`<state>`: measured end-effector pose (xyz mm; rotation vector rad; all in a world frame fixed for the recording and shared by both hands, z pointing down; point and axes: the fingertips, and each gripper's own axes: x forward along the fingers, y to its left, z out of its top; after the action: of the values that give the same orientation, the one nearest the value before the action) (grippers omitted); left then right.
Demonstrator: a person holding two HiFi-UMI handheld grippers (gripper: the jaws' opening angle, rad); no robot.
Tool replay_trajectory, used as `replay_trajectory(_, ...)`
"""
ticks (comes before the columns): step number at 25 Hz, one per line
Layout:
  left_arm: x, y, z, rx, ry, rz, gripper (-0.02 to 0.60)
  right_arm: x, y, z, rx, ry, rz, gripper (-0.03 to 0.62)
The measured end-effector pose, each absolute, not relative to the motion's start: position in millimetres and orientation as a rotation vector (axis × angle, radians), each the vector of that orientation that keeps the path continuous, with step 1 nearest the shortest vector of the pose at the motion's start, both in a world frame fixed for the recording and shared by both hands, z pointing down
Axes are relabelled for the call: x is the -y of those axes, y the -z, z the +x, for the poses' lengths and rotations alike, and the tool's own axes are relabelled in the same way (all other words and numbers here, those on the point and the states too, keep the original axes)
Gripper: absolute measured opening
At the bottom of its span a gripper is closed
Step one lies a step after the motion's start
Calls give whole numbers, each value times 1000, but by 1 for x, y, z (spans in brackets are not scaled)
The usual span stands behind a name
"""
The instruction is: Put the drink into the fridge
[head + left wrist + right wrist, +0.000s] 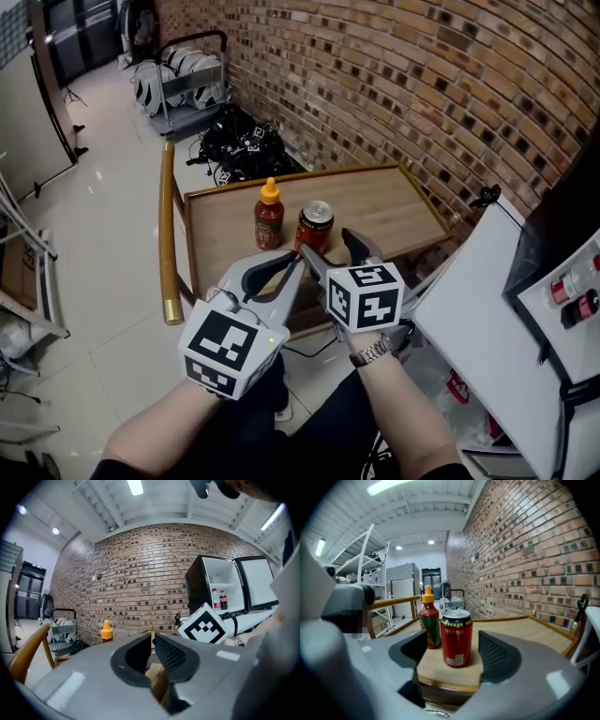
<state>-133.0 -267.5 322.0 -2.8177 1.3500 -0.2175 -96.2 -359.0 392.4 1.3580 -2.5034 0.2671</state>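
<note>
Right gripper (326, 242) spread wide and lined up on the red metal drink can (456, 637), left gripper (153, 641) narrow and empty; drifting left could topple the neighbouring orange-capped red sauce bottle (429, 620).

Head view: steeply down onto my table (384, 211).
Left gripper view: low, facing wall (140, 573).
Right gripper view: low, near same table.

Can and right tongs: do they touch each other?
Apart. The right gripper view shows bare table between the can and each side of the open right tongs.
</note>
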Motion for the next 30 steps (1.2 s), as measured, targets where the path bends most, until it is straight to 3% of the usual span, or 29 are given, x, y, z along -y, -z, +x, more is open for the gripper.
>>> replay_trajectory(19,300,-337,-139,-1468,201,-2821,17,403,-419,-112,2510,-285,1306,320)
replay_trajectory(30,273,-311,-125,-1357,154,-2811,17,355,-354,-85,2570,-228,1427,319)
